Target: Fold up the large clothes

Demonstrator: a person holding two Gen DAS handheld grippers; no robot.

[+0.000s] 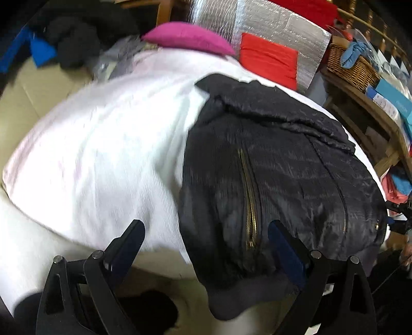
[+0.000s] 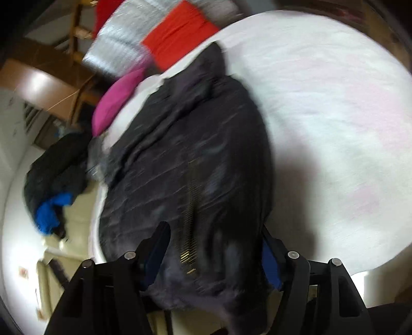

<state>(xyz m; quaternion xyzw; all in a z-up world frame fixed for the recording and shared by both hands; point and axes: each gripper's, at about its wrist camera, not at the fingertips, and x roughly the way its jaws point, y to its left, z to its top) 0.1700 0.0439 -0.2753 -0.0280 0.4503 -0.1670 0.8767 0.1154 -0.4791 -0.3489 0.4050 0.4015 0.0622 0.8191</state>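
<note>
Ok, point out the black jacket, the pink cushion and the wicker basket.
black jacket (image 1: 283,165): left wrist view, on the quilted panel right of the gold zipper.
pink cushion (image 1: 188,37): left wrist view, middle of its top face.
wicker basket (image 1: 352,65): left wrist view, on its woven front wall.

There was 1 black jacket (image 1: 270,167) w/ 2 gold zips (image 1: 248,198) showing. It lay on 1 white sheet (image 1: 97,159). There was 1 pink pillow (image 1: 188,37) and 1 folded red cloth (image 1: 267,58). Behind them was 1 shiny silver mat (image 1: 270,23). There was 1 woven basket (image 1: 352,63) w/ 1 blue rag (image 1: 354,52) in it. On the floor was 1 dark pile of clothes (image 2: 56,165) w/ 1 blue bit (image 2: 47,211). There were 2 tongs, left (image 1: 206,238) and right (image 2: 215,241), w/ 2 fingers each.
</note>
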